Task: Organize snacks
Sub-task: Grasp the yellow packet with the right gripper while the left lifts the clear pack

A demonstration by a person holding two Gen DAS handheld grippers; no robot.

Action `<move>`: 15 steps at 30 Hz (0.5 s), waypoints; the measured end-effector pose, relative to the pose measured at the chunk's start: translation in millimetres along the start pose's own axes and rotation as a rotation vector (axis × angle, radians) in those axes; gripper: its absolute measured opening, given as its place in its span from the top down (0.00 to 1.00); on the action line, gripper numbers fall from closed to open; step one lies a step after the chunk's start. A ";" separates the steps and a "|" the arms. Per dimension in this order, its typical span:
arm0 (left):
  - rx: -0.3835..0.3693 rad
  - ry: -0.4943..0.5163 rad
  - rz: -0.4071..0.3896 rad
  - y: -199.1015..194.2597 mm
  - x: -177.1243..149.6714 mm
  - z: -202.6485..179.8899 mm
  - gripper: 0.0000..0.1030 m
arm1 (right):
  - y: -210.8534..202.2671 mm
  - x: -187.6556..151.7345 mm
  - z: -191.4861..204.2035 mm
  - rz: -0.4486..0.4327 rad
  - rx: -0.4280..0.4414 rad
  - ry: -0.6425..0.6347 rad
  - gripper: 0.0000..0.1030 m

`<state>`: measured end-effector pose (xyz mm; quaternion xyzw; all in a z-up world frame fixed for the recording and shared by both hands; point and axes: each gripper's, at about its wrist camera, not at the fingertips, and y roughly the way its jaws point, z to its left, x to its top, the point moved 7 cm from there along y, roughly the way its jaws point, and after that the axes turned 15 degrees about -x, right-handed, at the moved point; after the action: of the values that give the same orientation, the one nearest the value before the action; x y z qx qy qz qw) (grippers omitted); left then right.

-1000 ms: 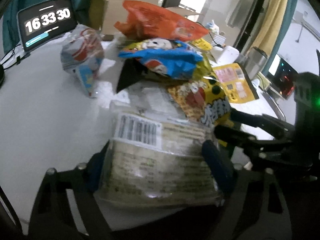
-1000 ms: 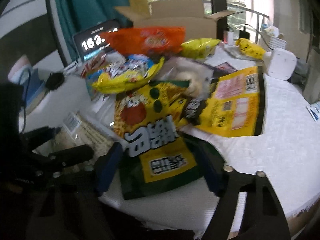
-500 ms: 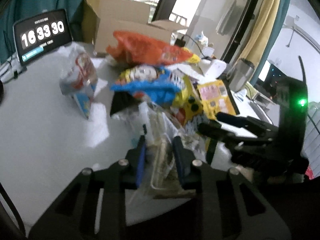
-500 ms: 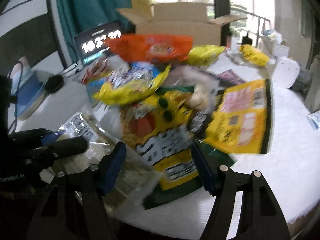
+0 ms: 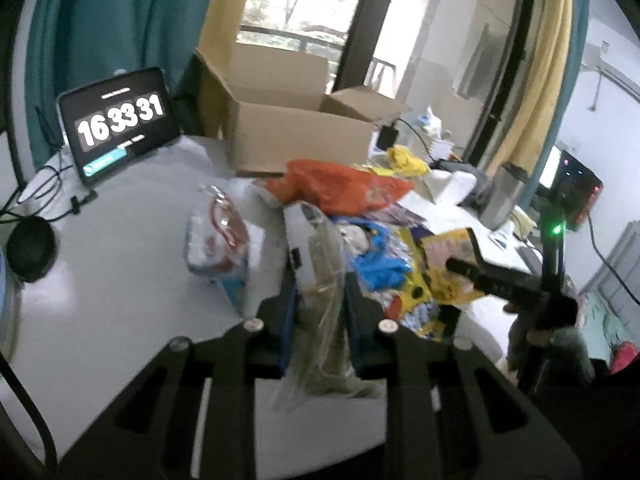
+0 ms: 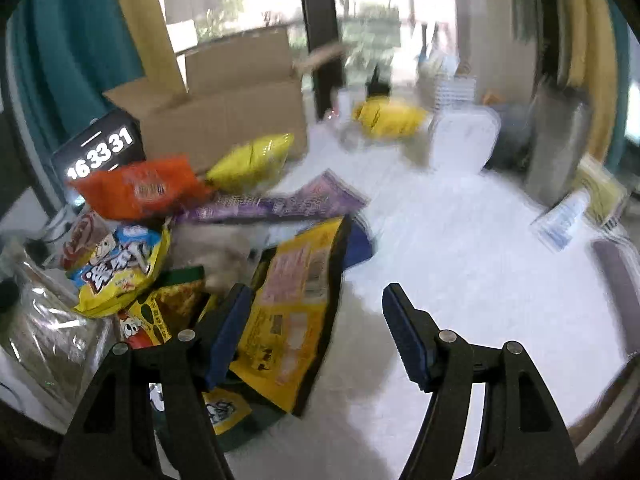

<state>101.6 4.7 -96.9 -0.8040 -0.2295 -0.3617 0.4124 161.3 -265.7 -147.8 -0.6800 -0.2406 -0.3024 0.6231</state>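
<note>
My left gripper (image 5: 318, 300) is shut on a clear plastic snack packet (image 5: 320, 276) and holds it lifted above the white table (image 5: 120, 280). Behind it lies a pile of snack bags: an orange bag (image 5: 340, 190), a blue bag (image 5: 380, 264), a white and red bag (image 5: 216, 236). My right gripper (image 6: 320, 328) is open and empty, low over the table, its left finger beside a yellow flat packet (image 6: 296, 320). The right wrist view also shows the orange bag (image 6: 140, 190), a yellow and blue bag (image 6: 120, 268) and the clear packet (image 6: 44, 328) at far left.
An open cardboard box (image 5: 296, 128) stands at the back of the table, also in the right wrist view (image 6: 224, 108). A tablet showing a clock (image 5: 116, 124) stands back left. A metal flask (image 6: 560, 148), a white device (image 6: 464, 140) and cables sit around the edges.
My left gripper closed on the clear packet and lifted it up and back from the pile. My right gripper swung to the right, off the green and yellow bag.
</note>
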 end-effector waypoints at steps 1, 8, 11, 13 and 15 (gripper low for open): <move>0.007 -0.004 -0.005 -0.8 1.3 2.0 0.79 | 7.1 -2.5 3.6 0.027 0.027 0.002 0.30; 0.028 0.003 -0.075 -16.3 21.0 6.0 0.79 | 23.0 -19.8 40.3 0.084 0.093 -0.111 0.70; 0.023 0.016 -0.099 -19.5 30.9 4.3 0.79 | 17.1 -19.1 43.0 0.050 0.077 -0.146 0.79; 0.017 0.025 -0.114 -21.4 38.3 4.6 0.79 | 12.2 -17.4 40.4 0.034 0.070 -0.143 0.82; 0.017 0.036 -0.135 -23.8 46.4 6.1 0.79 | 4.1 -14.7 36.1 0.008 0.051 -0.141 0.87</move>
<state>117.5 26.2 -51.8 -0.7763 -0.2789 -0.4014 0.3981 158.0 -229.6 -162.6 -0.6845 -0.2888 -0.2448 0.6230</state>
